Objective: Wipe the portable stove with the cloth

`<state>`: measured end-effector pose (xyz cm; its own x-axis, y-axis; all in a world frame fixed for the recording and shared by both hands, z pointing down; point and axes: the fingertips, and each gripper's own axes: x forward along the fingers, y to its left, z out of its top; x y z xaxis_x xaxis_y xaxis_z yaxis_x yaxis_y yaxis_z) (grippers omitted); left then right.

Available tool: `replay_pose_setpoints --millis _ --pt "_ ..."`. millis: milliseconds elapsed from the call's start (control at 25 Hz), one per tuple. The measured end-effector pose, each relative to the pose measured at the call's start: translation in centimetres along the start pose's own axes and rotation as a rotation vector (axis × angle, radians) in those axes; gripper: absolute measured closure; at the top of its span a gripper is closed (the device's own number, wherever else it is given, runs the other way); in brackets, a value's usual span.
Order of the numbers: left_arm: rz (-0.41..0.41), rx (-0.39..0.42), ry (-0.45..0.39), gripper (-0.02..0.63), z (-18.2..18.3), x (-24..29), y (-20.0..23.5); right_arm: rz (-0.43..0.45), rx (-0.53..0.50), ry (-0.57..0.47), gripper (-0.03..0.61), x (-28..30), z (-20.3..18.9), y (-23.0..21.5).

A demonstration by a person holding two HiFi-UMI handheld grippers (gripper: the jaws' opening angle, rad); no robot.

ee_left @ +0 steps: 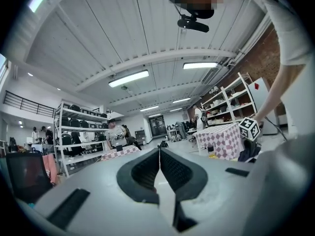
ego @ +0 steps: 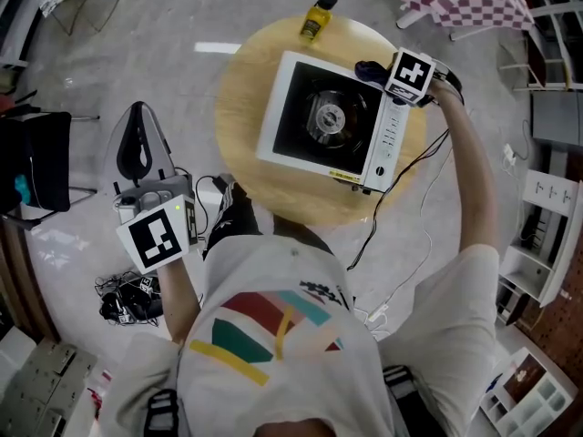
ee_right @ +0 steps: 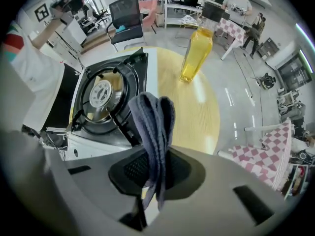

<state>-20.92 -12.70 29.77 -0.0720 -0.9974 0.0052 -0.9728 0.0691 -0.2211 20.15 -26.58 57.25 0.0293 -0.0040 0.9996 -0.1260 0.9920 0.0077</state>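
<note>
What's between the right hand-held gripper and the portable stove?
Only the grey cloth, clamped in the right hand-held gripper and sticking out toward the portable stove; the right gripper view shows it.

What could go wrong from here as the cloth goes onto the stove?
The cloth hangs bunched from the right claw beside the burner grate of the portable stove; it could snag on the prongs. The left claw is shut on nothing, away from the round table, so the stove may slide under wiping. A wide sweep could tip the yellow bottle near the table's edge.
</note>
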Motion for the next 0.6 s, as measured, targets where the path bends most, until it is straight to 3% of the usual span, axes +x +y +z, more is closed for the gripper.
replay_pose_setpoints --millis 240,400,480,600 --pt "-0.007 0.010 -0.004 0.606 0.3 0.0 -0.4 -0.007 0.053 -0.025 0.546 0.1 -1.5 0.0" --pt "-0.005 0.003 -0.005 0.606 0.2 0.1 -0.2 -0.023 0.020 -0.006 0.546 -0.2 -1.1 -0.1" --pt "-0.004 -0.004 -0.003 0.606 -0.1 0.2 0.0 -0.060 -0.011 -0.032 0.546 -1.3 0.4 -0.5" --pt "0.004 -0.023 0.001 0.606 -0.5 0.3 0.4 -0.180 -0.075 -0.149 0.546 -4.9 6.2 -1.1"
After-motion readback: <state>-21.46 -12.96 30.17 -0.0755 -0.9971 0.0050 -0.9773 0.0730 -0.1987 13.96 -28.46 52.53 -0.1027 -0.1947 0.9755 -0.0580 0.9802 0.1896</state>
